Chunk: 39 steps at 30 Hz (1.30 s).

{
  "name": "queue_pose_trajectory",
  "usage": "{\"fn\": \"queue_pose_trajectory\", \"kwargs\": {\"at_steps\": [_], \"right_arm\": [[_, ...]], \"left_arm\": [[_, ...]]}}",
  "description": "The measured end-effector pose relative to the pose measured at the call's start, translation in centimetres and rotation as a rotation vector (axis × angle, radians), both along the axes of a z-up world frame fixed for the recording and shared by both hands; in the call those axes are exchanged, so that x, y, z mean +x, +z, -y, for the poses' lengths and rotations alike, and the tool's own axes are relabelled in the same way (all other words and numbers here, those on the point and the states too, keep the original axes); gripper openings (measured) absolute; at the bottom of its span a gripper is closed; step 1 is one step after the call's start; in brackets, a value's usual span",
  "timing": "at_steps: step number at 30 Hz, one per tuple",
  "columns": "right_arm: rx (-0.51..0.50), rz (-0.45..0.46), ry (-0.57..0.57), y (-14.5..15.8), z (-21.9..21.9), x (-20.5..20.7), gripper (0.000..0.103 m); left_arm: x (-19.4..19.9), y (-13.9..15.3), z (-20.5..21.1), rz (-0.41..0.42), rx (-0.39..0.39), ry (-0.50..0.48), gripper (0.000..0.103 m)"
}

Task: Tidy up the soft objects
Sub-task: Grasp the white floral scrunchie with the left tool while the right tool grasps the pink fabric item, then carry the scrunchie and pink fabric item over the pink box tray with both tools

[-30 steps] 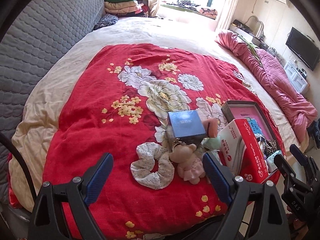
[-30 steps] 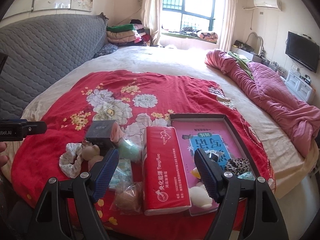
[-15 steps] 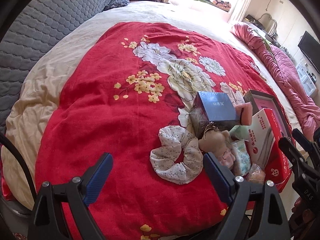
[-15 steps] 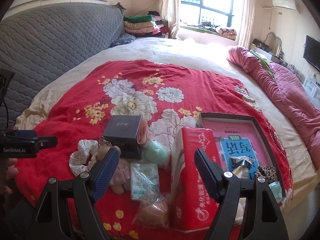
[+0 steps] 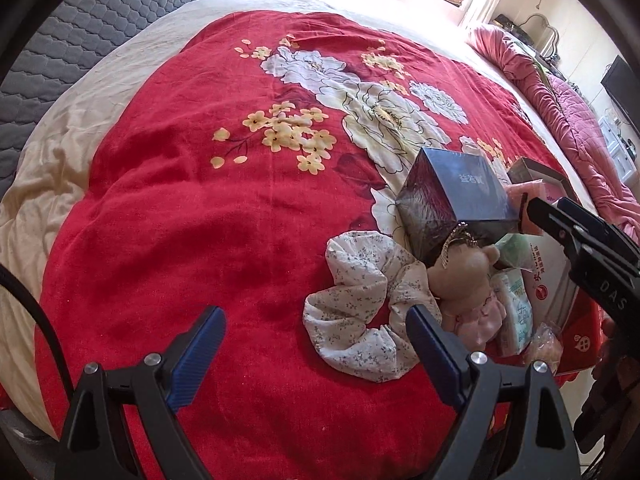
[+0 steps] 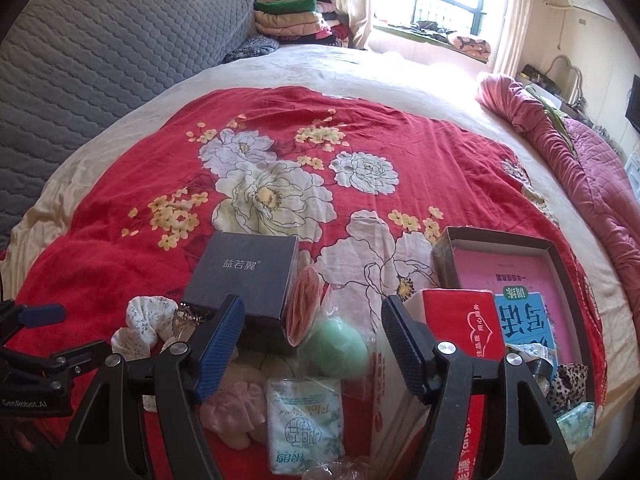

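Note:
A white floral scrunchie [image 5: 360,308] lies on the red flowered blanket [image 5: 200,200]. My left gripper [image 5: 314,314] hangs open just above its near-left edge, its right finger over the scrunchie. Beside the scrunchie lie a small plush bear [image 5: 468,280], a tissue pack [image 6: 306,420], a green sponge ball [image 6: 334,350] and a pink puff [image 6: 304,304] in clear wrap. My right gripper [image 6: 312,308] is over this pile with its jaws closing. The puff and ball show between them, untouched by the pads.
A dark blue box [image 6: 244,276] stands behind the pile and a red tissue box [image 6: 468,328] to its right. An open tray [image 6: 500,240] holds a pink book and small items. A pink quilt [image 6: 580,160] lies at the right, a grey headboard [image 6: 100,52] at the left.
The left gripper has sunk toward the scrunchie, which now looks larger. The right gripper has shifted left and down from the tissue box to the pile, and its jaws stand narrower.

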State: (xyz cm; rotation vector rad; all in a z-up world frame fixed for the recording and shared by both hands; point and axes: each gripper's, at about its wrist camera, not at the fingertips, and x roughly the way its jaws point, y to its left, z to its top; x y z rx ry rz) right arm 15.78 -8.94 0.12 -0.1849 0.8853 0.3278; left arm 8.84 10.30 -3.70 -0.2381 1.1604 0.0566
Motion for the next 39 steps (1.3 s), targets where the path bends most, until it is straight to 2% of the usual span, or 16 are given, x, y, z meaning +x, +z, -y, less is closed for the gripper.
{"fn": "queue_pose_trajectory", "kwargs": {"at_steps": [4, 6, 8, 10, 11, 16, 19, 21, 22, 24, 25, 27, 30, 39], "right_arm": [[0.003, -0.021, 0.007, -0.7, -0.4, 0.9, 0.047], [-0.009, -0.02, 0.011, -1.0, -0.5, 1.1, 0.043], [-0.004, -0.029, 0.011, -1.3, -0.5, 1.3, 0.028], [0.027, -0.034, 0.009, -1.5, -0.2, 1.3, 0.017], [0.038, -0.037, 0.009, -1.5, 0.0, 1.3, 0.015], [0.081, -0.028, -0.002, -1.3, 0.9, 0.9, 0.012], [0.134, -0.023, -0.017, -0.9, 1.9, 0.4, 0.011], [0.166, -0.025, -0.026, -0.6, 2.6, 0.0, 0.011], [0.178, -0.026, -0.033, -0.5, 2.9, -0.2, 0.011], [0.194, -0.027, -0.037, -0.2, 3.4, -0.5, 0.01], [0.201, -0.027, -0.037, -0.1, 3.6, -0.7, 0.01], [0.206, -0.025, -0.036, 0.1, 3.9, -1.2, 0.01], [0.218, -0.024, -0.03, 0.5, 4.2, -2.0, 0.01], [0.239, -0.013, -0.023, 1.8, 5.2, -4.2, 0.01]], "left_arm": [[0.7, -1.3, 0.2, -0.021, -0.001, -0.012, 0.091], [0.9, -1.9, 0.3, -0.027, -0.001, -0.016, 0.091], [1.1, -2.4, 0.4, -0.037, 0.004, -0.021, 0.091], [1.3, -2.9, 0.5, -0.05, 0.001, -0.028, 0.091], [1.4, -3.2, 0.6, -0.052, -0.004, -0.032, 0.091], [2.1, -3.9, 1.4, -0.064, 0.004, -0.053, 0.09], [2.4, -4.0, 1.9, -0.066, 0.011, -0.067, 0.078], [2.6, -4.0, 2.3, -0.062, 0.011, -0.077, 0.059], [2.8, -4.0, 2.5, -0.058, 0.005, -0.086, 0.054], [2.8, -4.1, 2.5, -0.056, 0.003, -0.088, 0.037], [2.8, -4.2, 2.4, -0.049, -0.007, -0.084, 0.033], [2.6, -4.2, 1.7, -0.032, -0.072, -0.07, 0.014], [2.1, -3.9, 1.1, -0.015, -0.136, -0.05, 0.014], [0.4, -0.5, 2.2, 0.069, -0.123, -0.093, 0.012]]}}
